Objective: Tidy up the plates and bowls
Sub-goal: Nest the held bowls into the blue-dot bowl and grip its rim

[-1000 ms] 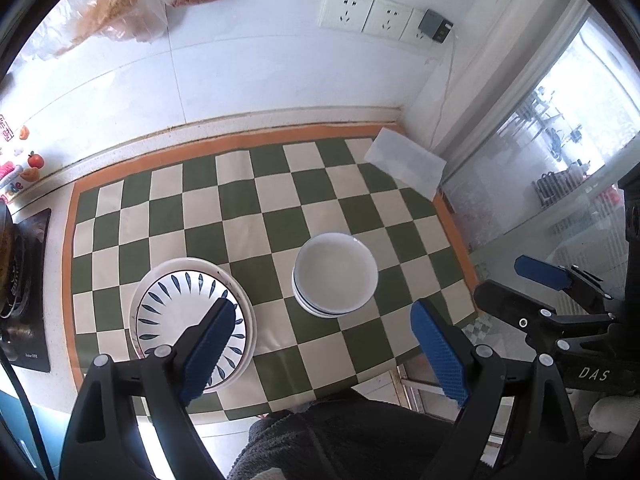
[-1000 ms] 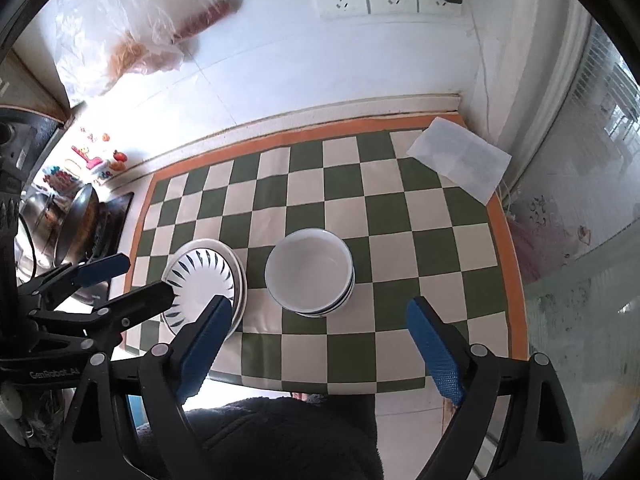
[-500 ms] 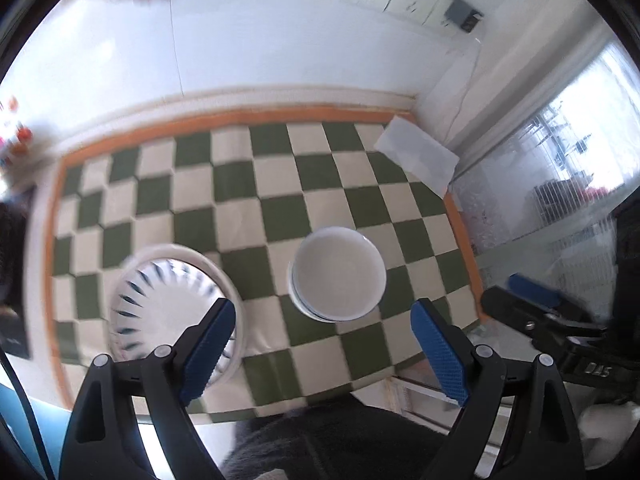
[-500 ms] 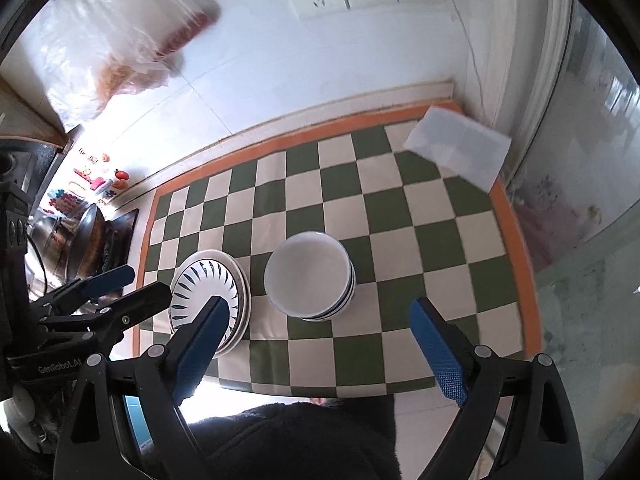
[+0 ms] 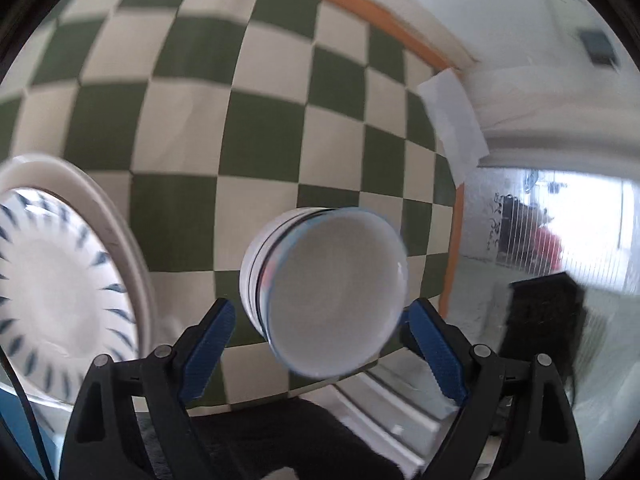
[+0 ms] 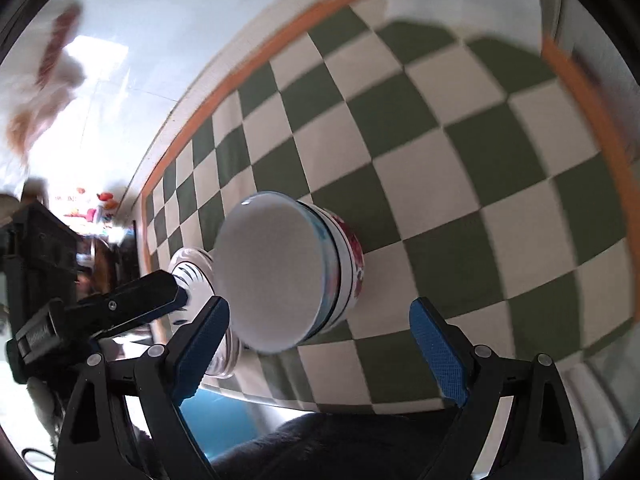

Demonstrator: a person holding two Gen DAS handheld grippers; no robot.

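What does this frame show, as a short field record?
surface: green-and-white checked mat
bowls: white stack of bowls on the mat
plates: blue-patterned stack of plates, left of the bowls
left hand-held gripper: open, fingers either side of the bowls
right hand-held gripper: open, near the bowls
contact: cannot tell
image: motion blur

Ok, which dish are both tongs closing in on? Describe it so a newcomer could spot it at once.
Start at the green-and-white checkered mat with the orange border. Near its front edge sits a stack of bowls, to the right of the plates. Unlike the flat plates with blue leaf-shaped marks, it is deep, plain white inside, with a dark line around the rim and red flowers on the side.
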